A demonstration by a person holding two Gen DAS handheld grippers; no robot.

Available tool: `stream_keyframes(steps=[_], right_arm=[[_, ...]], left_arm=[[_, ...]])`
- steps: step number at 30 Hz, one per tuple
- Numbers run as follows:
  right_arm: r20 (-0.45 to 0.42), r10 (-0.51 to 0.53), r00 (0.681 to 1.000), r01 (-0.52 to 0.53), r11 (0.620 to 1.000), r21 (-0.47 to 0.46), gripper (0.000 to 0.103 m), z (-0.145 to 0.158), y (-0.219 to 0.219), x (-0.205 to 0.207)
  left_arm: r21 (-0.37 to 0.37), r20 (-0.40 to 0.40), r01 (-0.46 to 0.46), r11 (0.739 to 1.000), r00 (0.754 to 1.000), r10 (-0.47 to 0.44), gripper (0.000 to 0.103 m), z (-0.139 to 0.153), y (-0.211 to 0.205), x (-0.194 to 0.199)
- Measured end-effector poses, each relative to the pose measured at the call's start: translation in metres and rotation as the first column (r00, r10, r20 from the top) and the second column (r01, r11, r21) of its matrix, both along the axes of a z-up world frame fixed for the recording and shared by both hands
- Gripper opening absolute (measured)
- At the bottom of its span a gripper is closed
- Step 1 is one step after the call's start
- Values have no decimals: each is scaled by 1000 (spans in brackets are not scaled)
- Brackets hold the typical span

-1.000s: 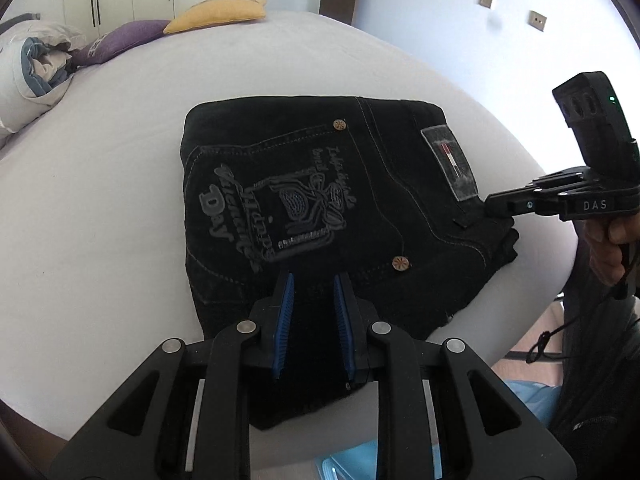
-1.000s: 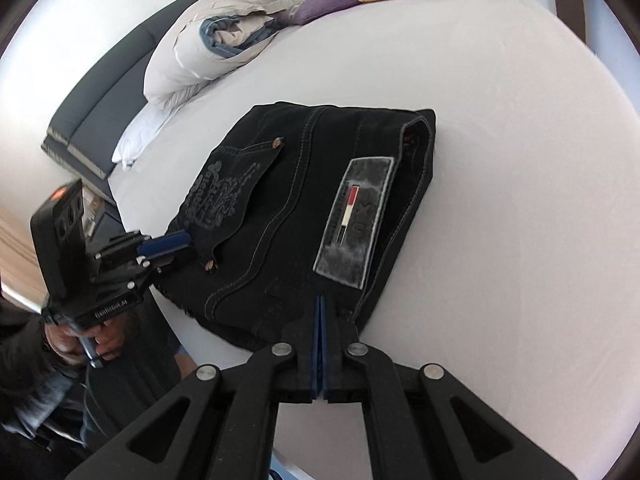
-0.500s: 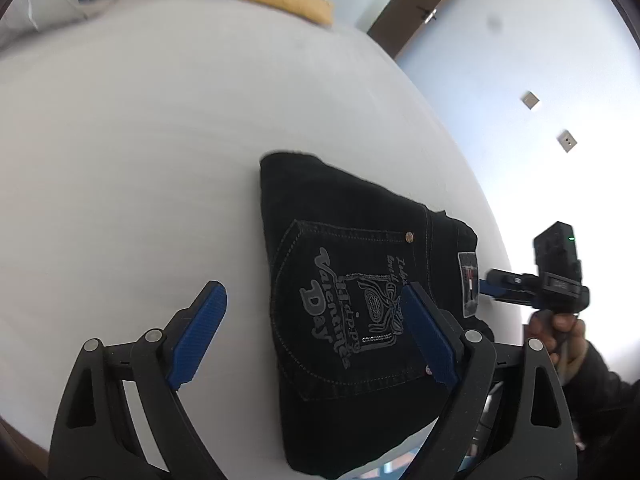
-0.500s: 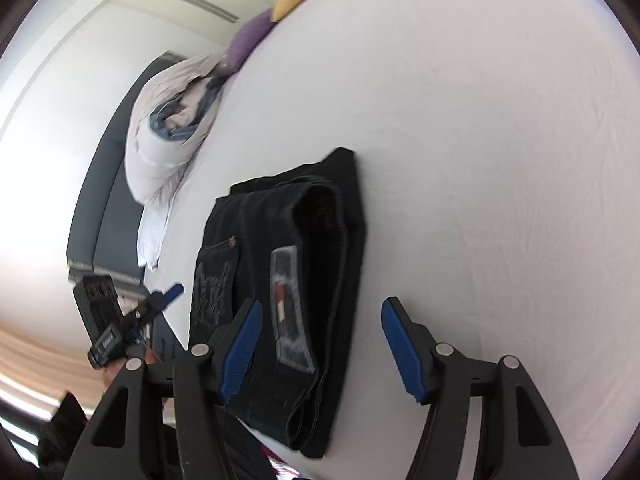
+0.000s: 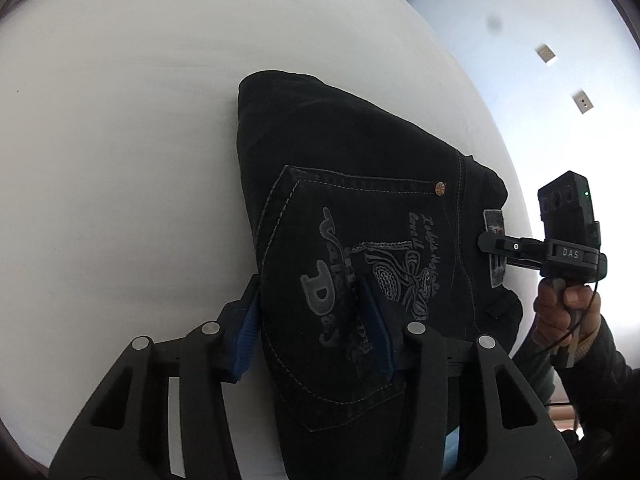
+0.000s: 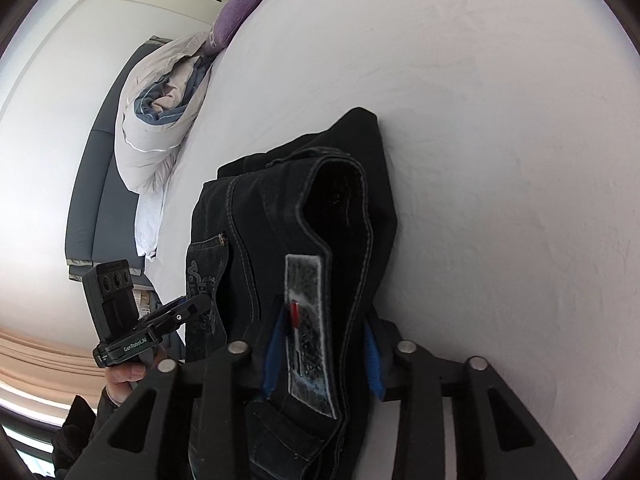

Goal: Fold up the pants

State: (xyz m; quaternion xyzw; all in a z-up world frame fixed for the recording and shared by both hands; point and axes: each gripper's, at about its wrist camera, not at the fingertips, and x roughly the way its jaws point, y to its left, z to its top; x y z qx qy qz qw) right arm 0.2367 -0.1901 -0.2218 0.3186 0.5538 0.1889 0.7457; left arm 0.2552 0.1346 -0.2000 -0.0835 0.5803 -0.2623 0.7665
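The black jeans (image 5: 360, 216) lie folded into a compact, thick bundle on the white bed (image 5: 120, 140), filling the centre and lower half of the left wrist view. The back pocket (image 5: 344, 280) with its grey embroidered lettering faces up, and the waistband patch (image 6: 306, 328) shows at lower centre of the right wrist view, where the waistband curls open into a loop at the middle of the frame. Judging by the stacked layers at the bundle's edges, the folding itself looks finished; what seems left is squaring the bundle up or carrying it off, though the pictures do not say which.

The left hand-held gripper (image 5: 316, 320) sits at the bottom of its own view with its blue pads (image 5: 246, 336) apart, straddling the near edge of the jeans, one pad on the outer side of the bundle and the other over the pocket. It is not pinched tight; the cloth sits between spread jaws. The right hand-held gripper (image 6: 322, 352) does the same at the waistband end: its blue pads stand on either side of the patch and thick seam, spread around the fabric rather than clamped flat.

Further out, a rolled duvet (image 6: 160, 120) and a purple pillow (image 6: 236, 12) lie in the upper left of the right wrist view, well apart from the jeans.
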Motion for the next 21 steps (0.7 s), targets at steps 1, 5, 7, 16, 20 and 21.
stream_keyframes(steps=[1,5,7,16,20,21], right_arm=[[13,8,1000,-8,1000,-18,30,2,3,0],[88,51,995,-42,994,-99,22,23,17,-2],[124,63,990,-49,992,-118,21,35,20,-4],[280,83,956,-50,991,-122,20,104,8,20],[341,80,937,-35,990,-138,20,135,-6,57],[353,73,933,-28,991,-131,20,140,-12,71]], left_arm=[[4,1,-3,1000,1000,3,42,1,-2,-1],[19,22,-11,1000,1000,11,30,10,-15,-5],[14,28,-27,1000,999,26,27,12,-18,-4],[-66,139,-70,995,987,79,22,68,-29,22],[-73,206,-61,995,976,75,22,96,-51,61],[-71,220,-60,996,973,74,22,100,-57,72]])
